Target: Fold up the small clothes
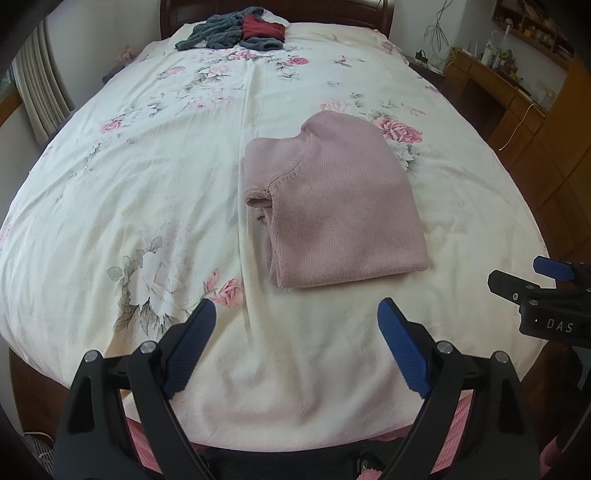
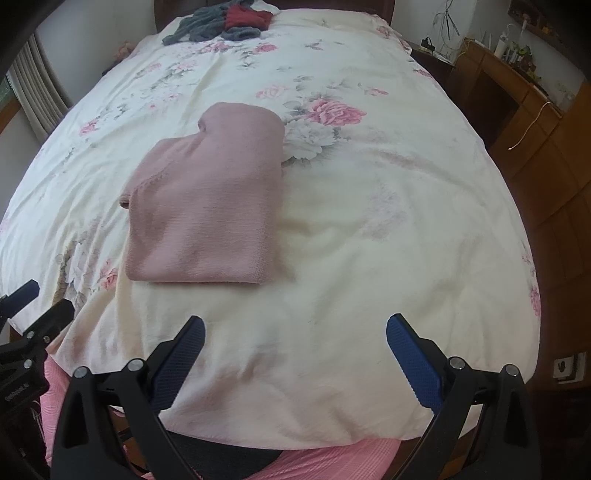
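Observation:
A pink knit sweater lies folded into a neat rectangle on the floral bedspread, a sleeve cuff showing at its left side. My left gripper hovers open over the near edge of the bed, just short of the sweater, nothing between its blue pads. My right gripper is also open and empty, to the right of the sweater and nearer the bed's foot. Each gripper shows at the edge of the other's view: the right gripper, the left gripper.
A heap of grey and dark red clothes lies at the far end by the headboard. A wooden desk and cabinets stand right of the bed. Curtains hang at left. A pink cloth hangs below the bed's near edge.

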